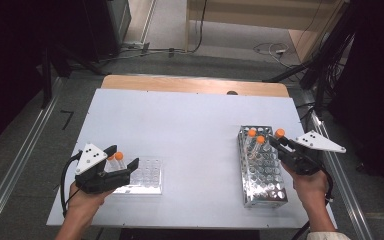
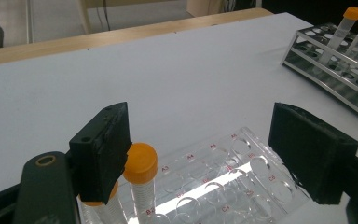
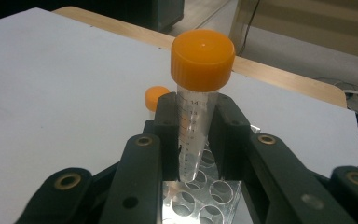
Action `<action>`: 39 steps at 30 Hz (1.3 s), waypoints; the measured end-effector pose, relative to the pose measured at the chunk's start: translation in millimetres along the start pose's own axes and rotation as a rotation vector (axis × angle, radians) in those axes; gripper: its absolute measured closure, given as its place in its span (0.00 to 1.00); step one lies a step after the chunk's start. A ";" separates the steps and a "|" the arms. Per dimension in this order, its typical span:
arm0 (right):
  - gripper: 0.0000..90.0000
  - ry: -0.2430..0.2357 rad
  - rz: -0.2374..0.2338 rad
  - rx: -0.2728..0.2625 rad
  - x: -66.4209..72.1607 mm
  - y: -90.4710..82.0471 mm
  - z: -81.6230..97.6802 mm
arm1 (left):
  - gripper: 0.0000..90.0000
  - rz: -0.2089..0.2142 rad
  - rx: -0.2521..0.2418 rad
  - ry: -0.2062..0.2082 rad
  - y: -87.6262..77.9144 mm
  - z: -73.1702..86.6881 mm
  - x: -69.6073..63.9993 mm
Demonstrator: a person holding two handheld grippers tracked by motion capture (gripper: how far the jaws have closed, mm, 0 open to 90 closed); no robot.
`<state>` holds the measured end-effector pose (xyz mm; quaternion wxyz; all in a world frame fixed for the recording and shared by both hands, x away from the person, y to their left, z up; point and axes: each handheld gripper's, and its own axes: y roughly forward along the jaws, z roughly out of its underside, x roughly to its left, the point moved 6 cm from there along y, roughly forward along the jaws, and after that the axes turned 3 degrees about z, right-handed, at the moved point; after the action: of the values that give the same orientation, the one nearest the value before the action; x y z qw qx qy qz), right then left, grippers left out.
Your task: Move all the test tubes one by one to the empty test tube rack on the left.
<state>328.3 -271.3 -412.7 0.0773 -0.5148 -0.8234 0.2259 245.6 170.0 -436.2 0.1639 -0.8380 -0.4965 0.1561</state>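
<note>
Shiny perforated metal rack (image 1: 262, 172), clear glossy plastic tray (image 2: 223, 186), see-through plastic tube (image 3: 193, 135) with ridged orange cap, matt white tabletop (image 1: 180, 125), bare wood edge (image 1: 195, 84).

tube cap (image 3: 203, 58): orange | claw (image 3: 198, 140): black | table (image 1: 180, 125): white

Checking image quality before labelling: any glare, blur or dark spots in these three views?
High view: soft, dark at the sides, metal rack shiny. Left gripper view: bright glare strip on the clear plastic rack. Right gripper view: held tube sharp, background soft.
</note>
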 end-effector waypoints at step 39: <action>0.80 -0.081 -0.285 0.064 142.1 26.1 -11.9 | 0.21 0.037 0.019 0.039 8.6 2.7 -17.1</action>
<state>288.7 -132.8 -428.9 0.0914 -0.3803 -0.8830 0.2593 243.4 151.3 -440.6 0.1785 -0.8483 -0.4763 0.1474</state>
